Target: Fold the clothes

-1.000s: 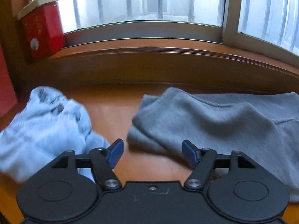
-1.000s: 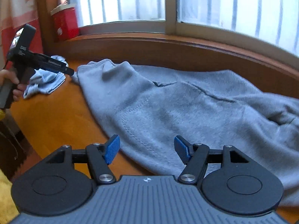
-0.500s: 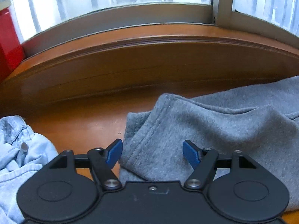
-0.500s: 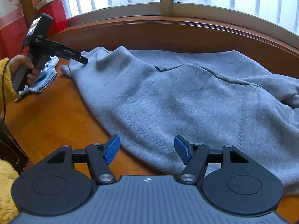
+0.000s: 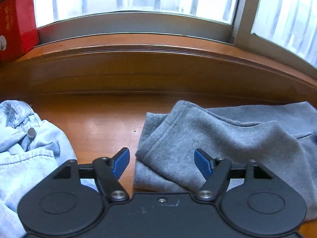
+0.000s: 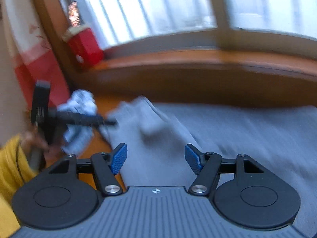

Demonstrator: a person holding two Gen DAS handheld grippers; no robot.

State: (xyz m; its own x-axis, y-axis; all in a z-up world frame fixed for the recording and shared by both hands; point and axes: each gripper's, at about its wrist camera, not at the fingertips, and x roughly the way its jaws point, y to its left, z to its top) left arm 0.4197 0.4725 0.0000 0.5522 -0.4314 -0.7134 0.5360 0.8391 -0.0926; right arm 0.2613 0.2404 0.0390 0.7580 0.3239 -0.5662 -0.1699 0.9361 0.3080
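Scanning left to right. Left wrist view: red box (image 5: 16, 21) on the window sill (image 5: 158, 41) in the far left corner. Below it, a crumpled light-blue denim garment (image 5: 29, 150) lies on the wooden table (image 5: 103, 123), one metal button showing, its near edge running under the left side of the gripper body. A strip of bare wood separates it from the grey sweatshirt (image 5: 218, 138), which takes up the right half of the view; its hemmed corner is folded over on itself and points toward the sill. Left gripper (image 5: 162, 163) hovers with jaws spread wide, nothing between the blue pads. The left pad sits over bare wood, the right pad over the grey fabric, and the folded corner's edge lies in the gap. Can't tell if either pad touches the cloth.

Right wrist view is heavily motion-blurred. Far left: yellow sleeve (image 6: 10, 168) and the hand (image 6: 34, 141) holding the left gripper (image 6: 113, 122), whose tip points at the left edge of the sweatshirt (image 6: 247, 138), with the denim garment (image 6: 80, 107) behind it. Red box (image 6: 85, 45) is on the sill (image 6: 198, 56) in the corner. The grey sweatshirt spreads from centre to the right edge of the view. Right gripper (image 6: 156, 159) is over the sweatshirt, jaws wide apart, gripping nothing; grey fabric shows between and beyond the pads.
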